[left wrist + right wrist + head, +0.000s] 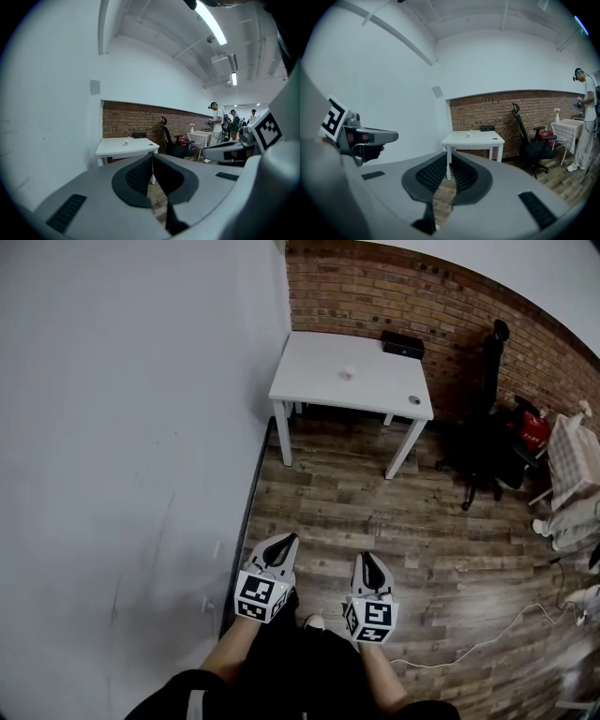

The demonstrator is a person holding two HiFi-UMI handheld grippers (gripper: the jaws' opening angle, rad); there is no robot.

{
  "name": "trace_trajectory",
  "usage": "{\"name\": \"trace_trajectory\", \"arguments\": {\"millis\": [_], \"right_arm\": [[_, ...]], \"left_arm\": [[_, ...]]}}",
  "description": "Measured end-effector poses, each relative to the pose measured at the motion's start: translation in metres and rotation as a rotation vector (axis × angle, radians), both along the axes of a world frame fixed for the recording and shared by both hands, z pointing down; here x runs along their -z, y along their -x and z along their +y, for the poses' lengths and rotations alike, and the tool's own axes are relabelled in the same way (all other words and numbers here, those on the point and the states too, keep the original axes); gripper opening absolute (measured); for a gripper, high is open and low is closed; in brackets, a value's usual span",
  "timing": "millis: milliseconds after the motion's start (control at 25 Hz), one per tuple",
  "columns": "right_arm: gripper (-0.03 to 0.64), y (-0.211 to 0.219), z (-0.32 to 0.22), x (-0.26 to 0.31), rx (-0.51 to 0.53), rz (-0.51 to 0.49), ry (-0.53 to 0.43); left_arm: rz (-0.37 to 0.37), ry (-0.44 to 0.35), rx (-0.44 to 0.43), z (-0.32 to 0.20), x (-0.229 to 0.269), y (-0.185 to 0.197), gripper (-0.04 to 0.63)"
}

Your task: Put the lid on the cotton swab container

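Note:
A white table stands far ahead against the brick wall. On it sit a small white container and, near the front right corner, a small round lid-like object. Both grippers are held low over the wooden floor, far from the table. My left gripper is shut and empty, and my right gripper is shut and empty too. In the left gripper view the jaws meet and the container shows small on the table. The right gripper view shows closed jaws, the container and the round object.
A black box lies at the table's back right. A black office chair stands right of the table. Further right is a cloth-covered small table, with a white cable on the floor. A white wall runs along my left. People stand far right.

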State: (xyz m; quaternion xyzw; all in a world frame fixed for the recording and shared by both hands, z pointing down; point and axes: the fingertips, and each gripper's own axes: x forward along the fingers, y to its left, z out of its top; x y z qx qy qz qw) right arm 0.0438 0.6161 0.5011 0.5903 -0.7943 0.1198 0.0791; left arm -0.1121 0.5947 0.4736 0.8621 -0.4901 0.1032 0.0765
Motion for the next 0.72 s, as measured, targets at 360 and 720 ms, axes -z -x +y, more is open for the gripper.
{"name": "trace_trajectory", "arguments": {"millis": [360,720], "right_arm": [[0.023,0.005,-0.074,-0.005,-0.015,0.006,0.011],[0.023,0.032,-0.173,-0.001,-0.039,0.024,0.032]], "left_arm": [[0.0,0.006,-0.042,-0.079,-0.005,-0.006,0.015],[0.002,0.027,-0.079,-0.183,-0.006,0.021,0.015]]}}
